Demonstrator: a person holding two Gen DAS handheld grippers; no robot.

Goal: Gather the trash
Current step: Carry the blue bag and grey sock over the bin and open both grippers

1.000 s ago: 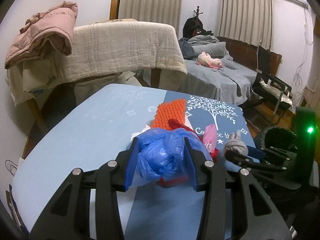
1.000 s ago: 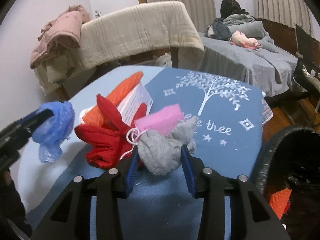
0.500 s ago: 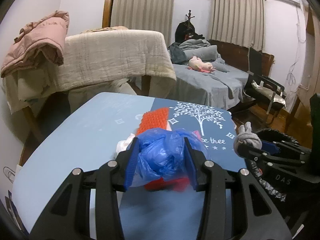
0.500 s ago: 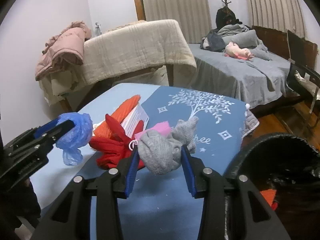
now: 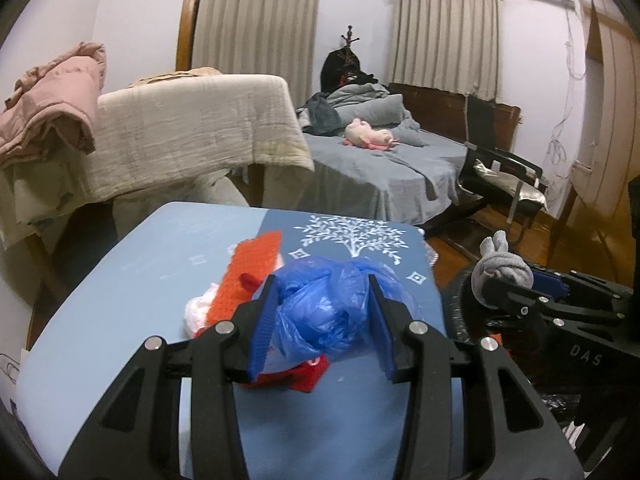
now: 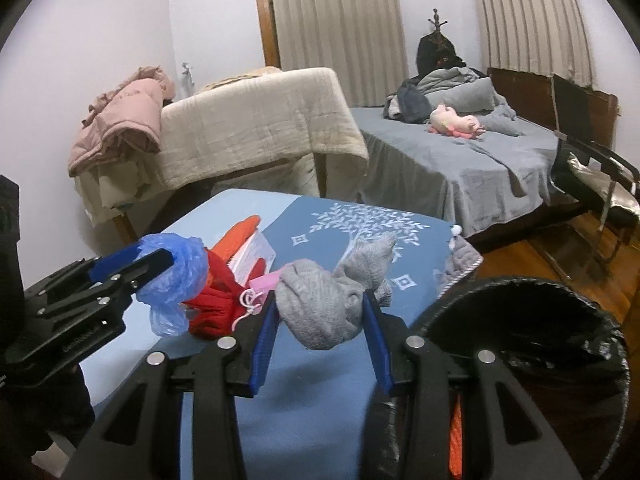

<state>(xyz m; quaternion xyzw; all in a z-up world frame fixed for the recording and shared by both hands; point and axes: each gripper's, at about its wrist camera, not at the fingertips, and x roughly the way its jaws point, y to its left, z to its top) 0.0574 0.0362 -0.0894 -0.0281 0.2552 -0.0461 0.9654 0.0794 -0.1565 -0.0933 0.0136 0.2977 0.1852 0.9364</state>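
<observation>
Beside the table [image 6: 328, 396], the black-lined bin [image 6: 520, 320] could be missed if the grey sock [image 6: 320, 308], clamped in the right gripper [image 6: 320, 332], or the blue bag [image 5: 324, 312], pinched by the left gripper [image 5: 324, 320], is released early.

A pink plush toy [image 6: 456, 121] lies on the grey bed [image 6: 460, 168], beside a beige blanket [image 6: 256, 128].
</observation>
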